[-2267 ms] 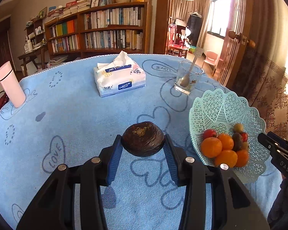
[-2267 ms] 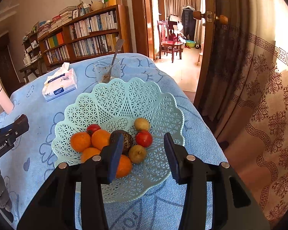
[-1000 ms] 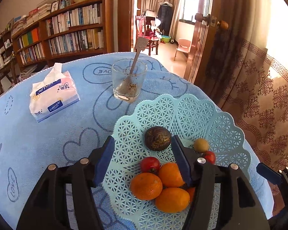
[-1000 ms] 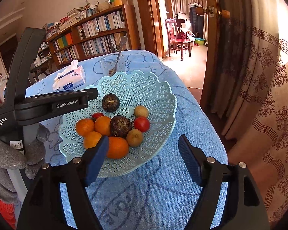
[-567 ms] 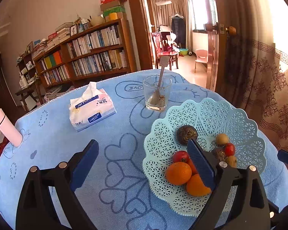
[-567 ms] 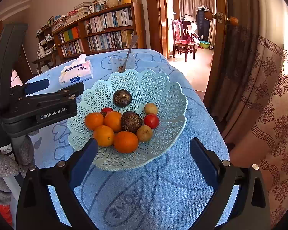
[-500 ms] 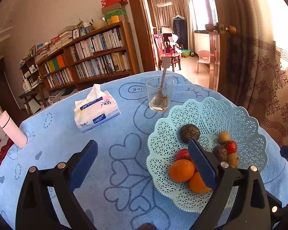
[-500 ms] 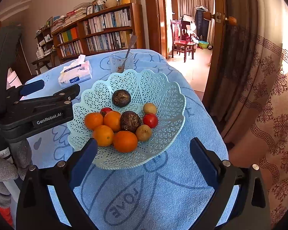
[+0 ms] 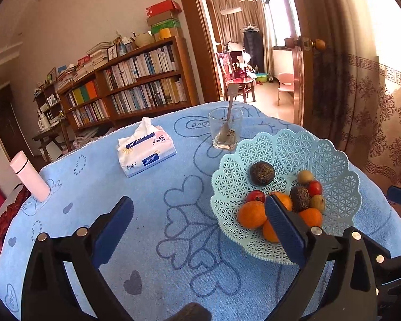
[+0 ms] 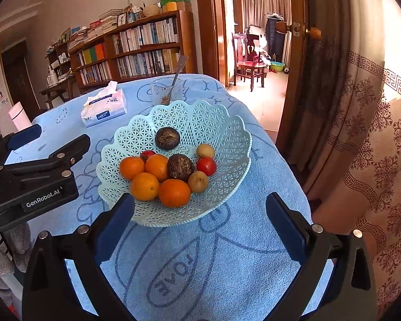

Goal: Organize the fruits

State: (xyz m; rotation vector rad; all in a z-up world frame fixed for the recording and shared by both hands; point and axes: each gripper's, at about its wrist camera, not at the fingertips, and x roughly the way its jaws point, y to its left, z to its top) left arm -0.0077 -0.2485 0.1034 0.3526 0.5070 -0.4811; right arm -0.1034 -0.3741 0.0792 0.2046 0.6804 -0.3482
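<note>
While both sets of jaws stand spread wide with nothing between them, the left gripper [image 9: 199, 215] hangs above the blue cloth [image 9: 152, 195] beside the basket and the right gripper [image 10: 200, 211] sits just in front of it. The mint lattice basket [image 10: 222, 123] holds all the fruit in sight: four oranges [image 10: 174, 192] clustered at the near side, two dark wrinkled passion fruits, one [image 10: 167, 138] alone toward the back and one [image 10: 180, 167] in the middle of the pile, two red tomatoes [image 10: 206, 166] and two small tan fruits [image 10: 197, 182]. Beyond the basket stands one glass [image 10: 165, 92] with a spoon leaning in it. One tissue pack [image 10: 104, 108] lies to its left, and one pink bottle [image 9: 29, 176] stands upright near the cloth's far left edge.
</note>
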